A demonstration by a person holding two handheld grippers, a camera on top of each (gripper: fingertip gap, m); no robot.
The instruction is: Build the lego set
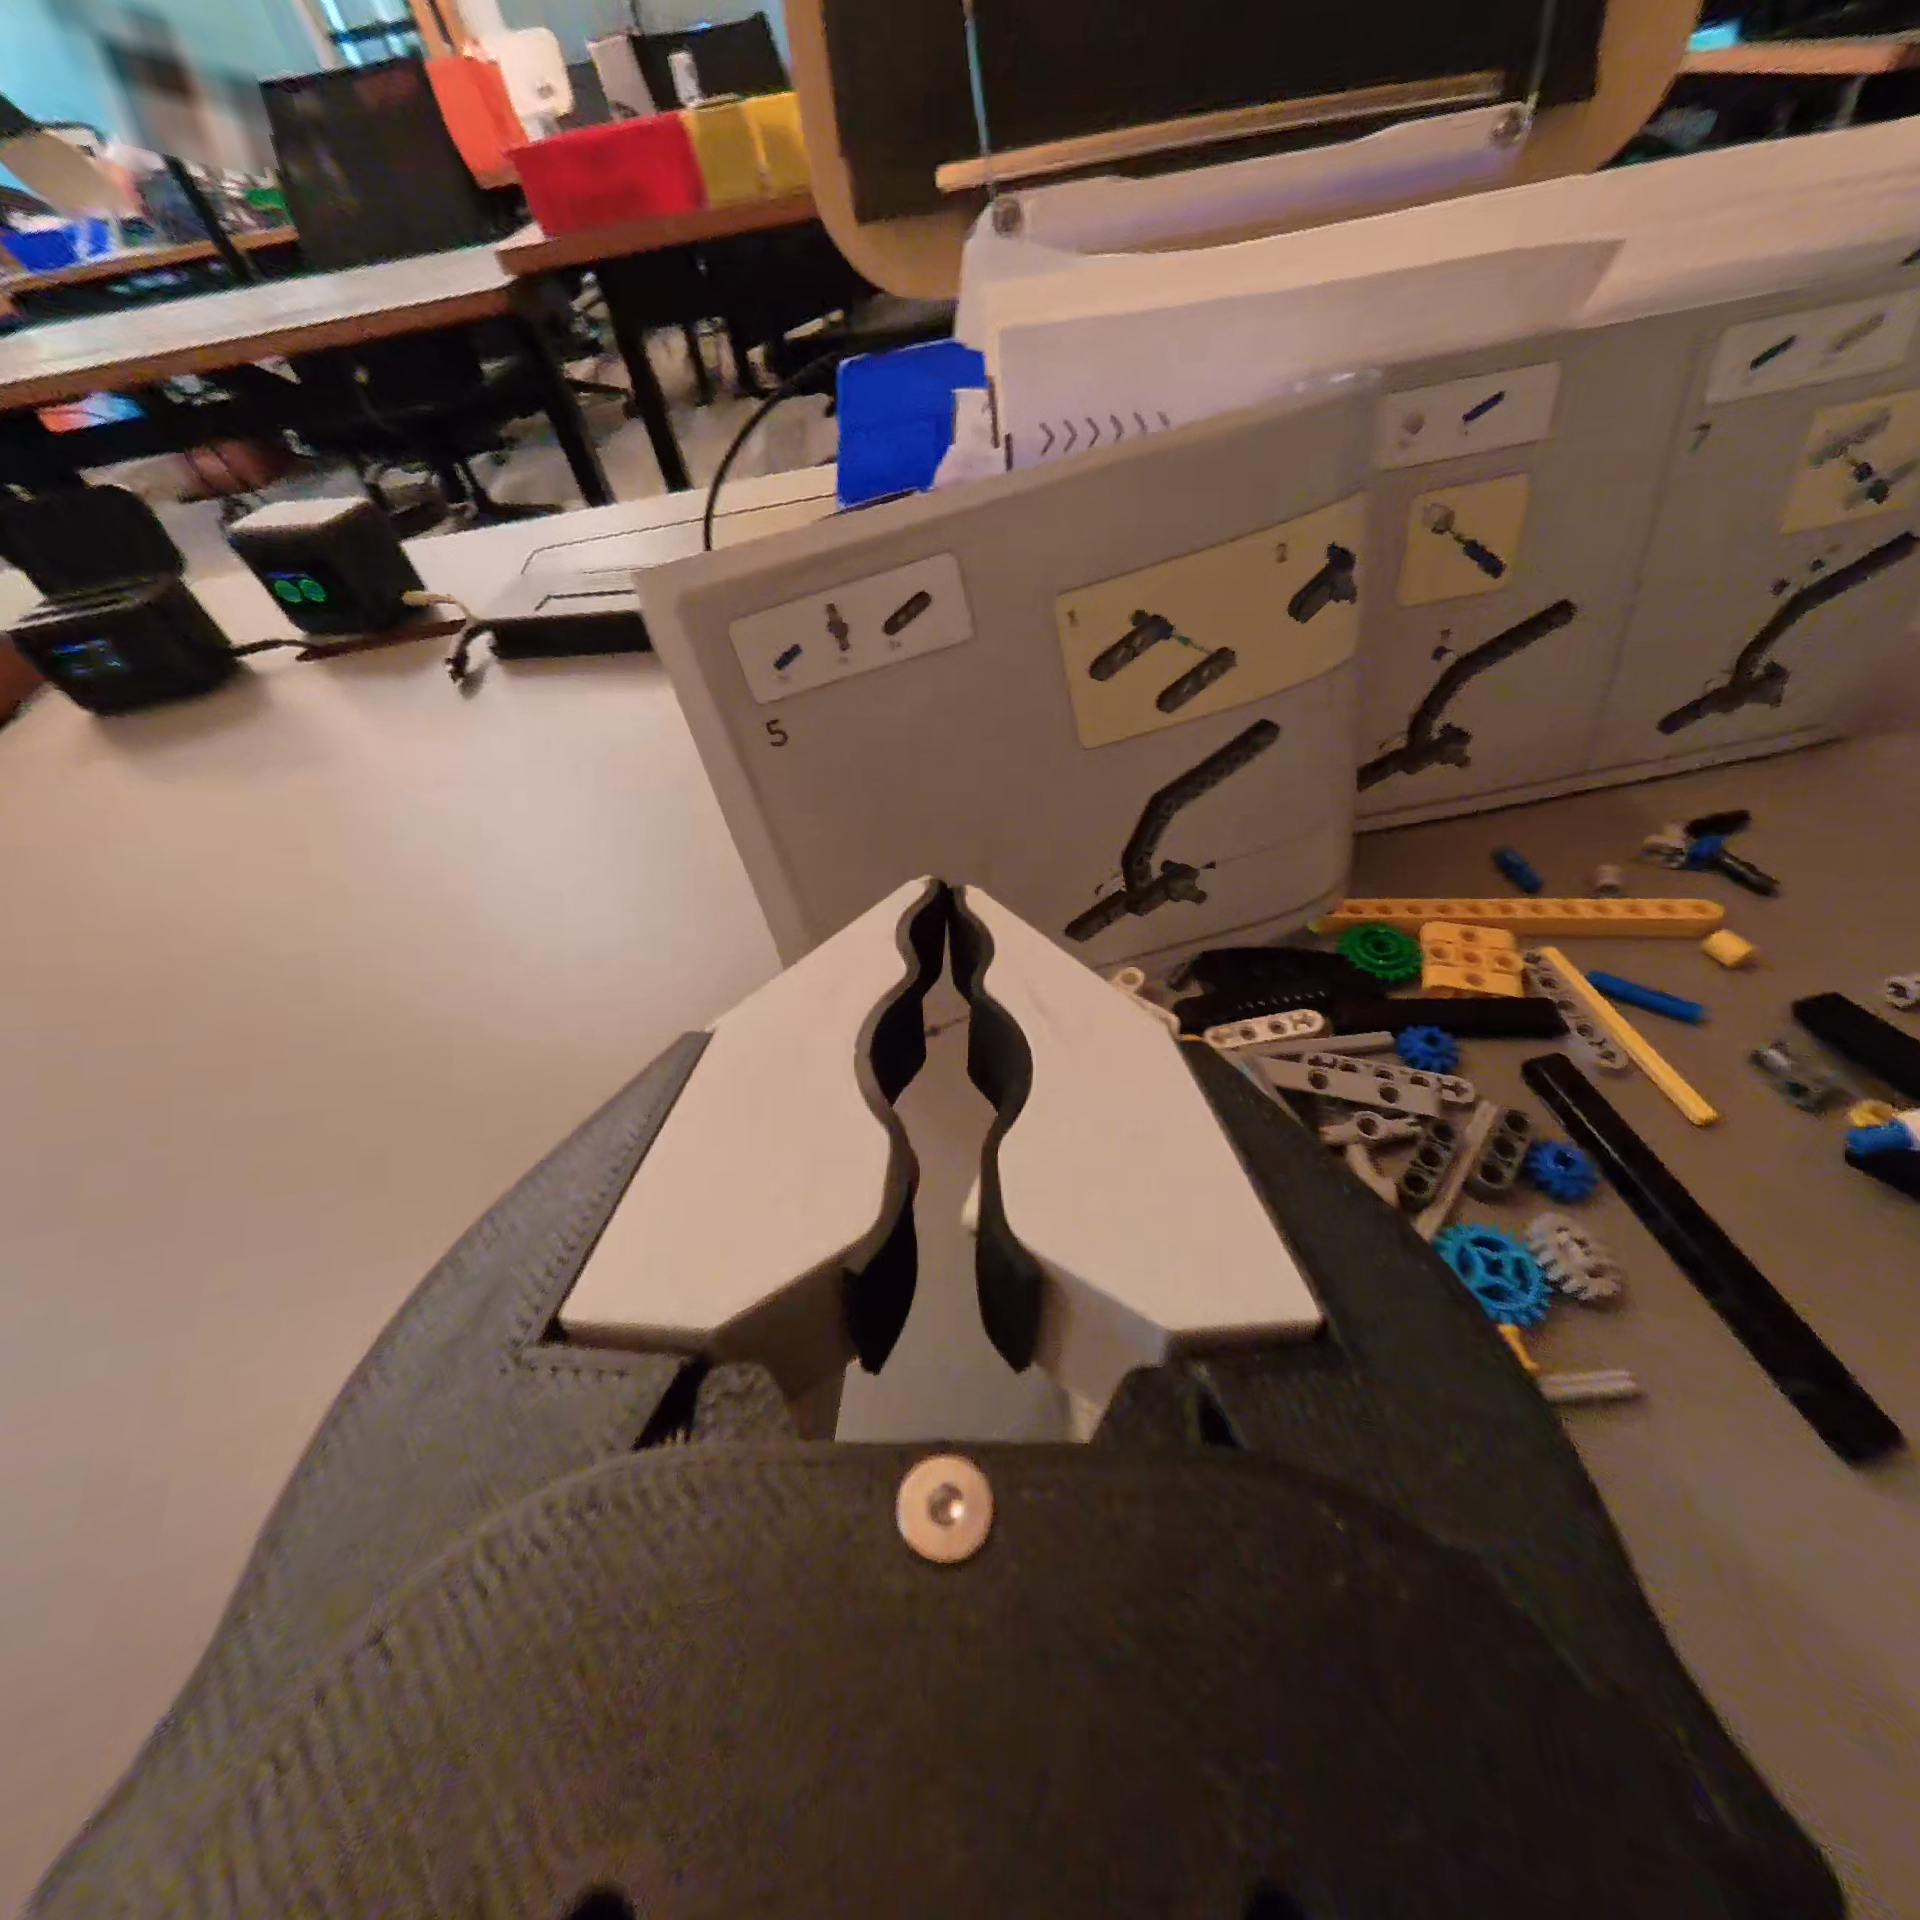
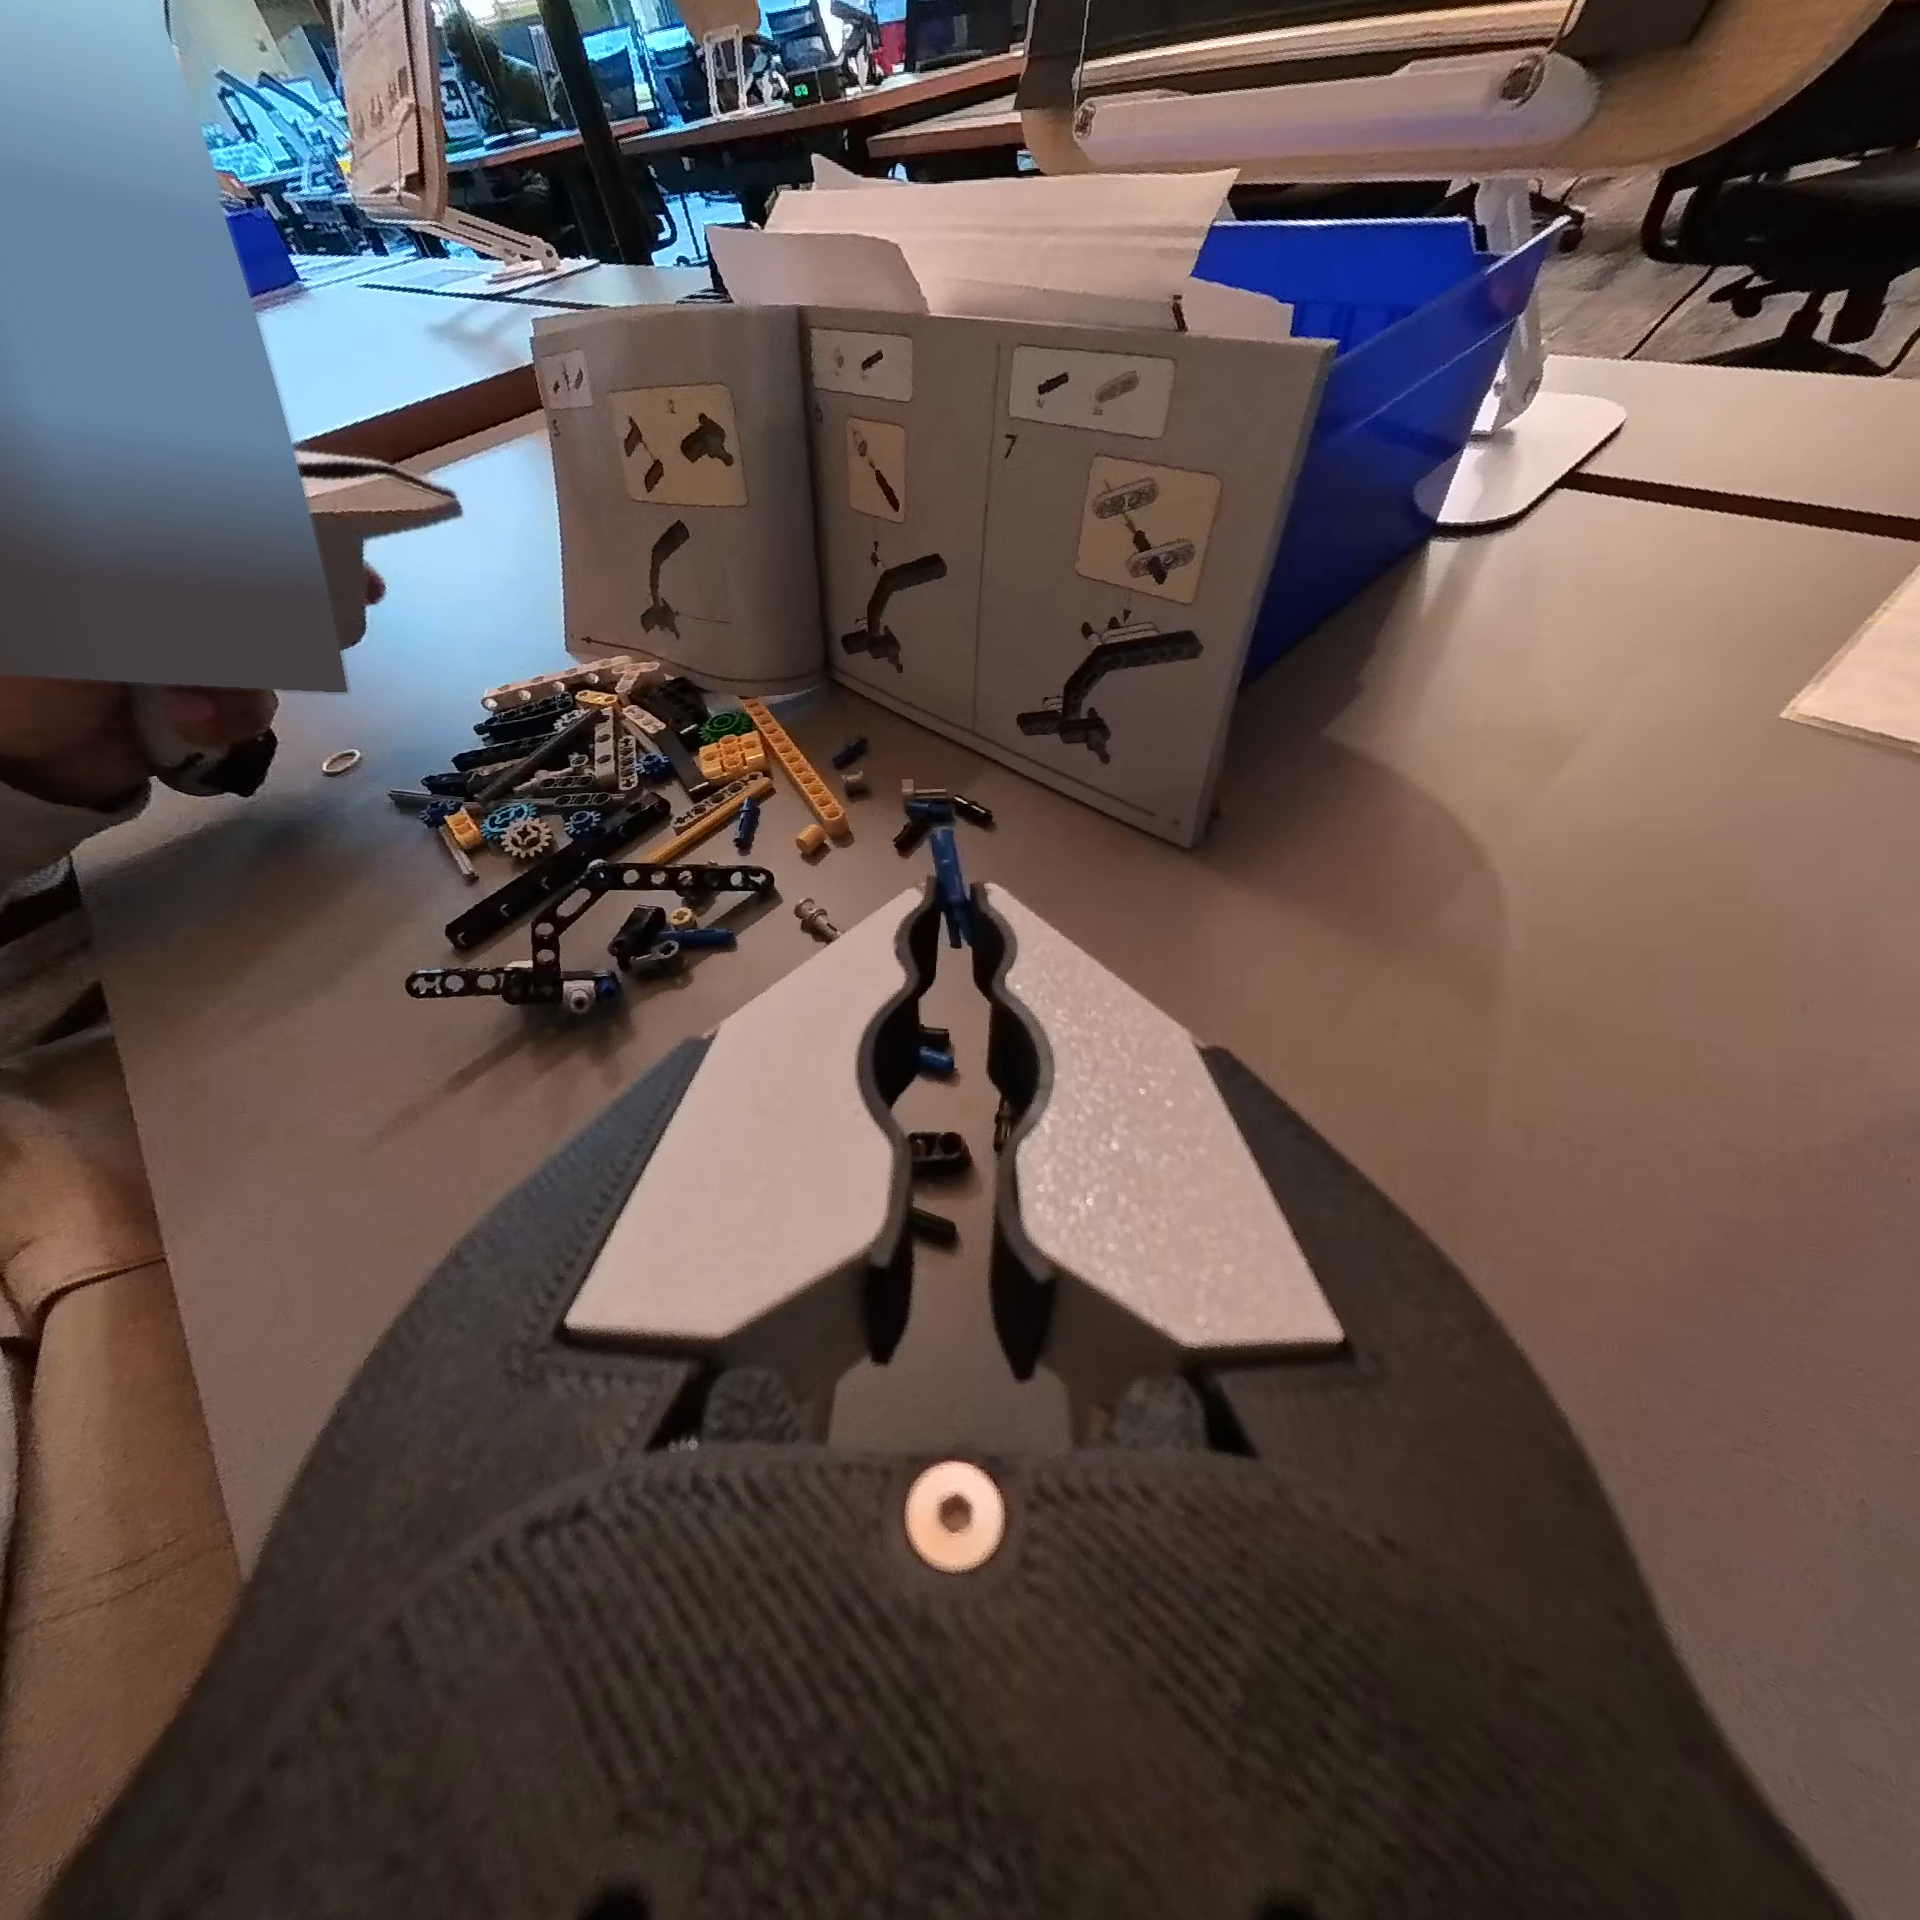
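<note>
My left gripper (image 1: 943, 896) is shut and empty above the bare table, left of the pile of loose lego parts (image 1: 1455, 1081). My right gripper (image 2: 951, 902) is shut on a small blue pin (image 2: 948, 871) and holds it above the table. A partly built black bent beam assembly (image 2: 582, 935) lies to its left, in front of the parts pile (image 2: 623, 769). Several small pins (image 2: 935, 1143) lie on the table under the right fingers. The open instruction booklet (image 2: 914, 540) stands behind the parts; it also shows in the left wrist view (image 1: 1091, 707).
A blue bin (image 2: 1382, 416) with papers stands behind the booklet. A monitor stand (image 2: 1527, 436) is at the back right. Black chargers (image 1: 312, 571) sit at the far left of the table. A person's hand (image 2: 208, 727) is at the left edge. About 30 cm separates my left fingertips from my right.
</note>
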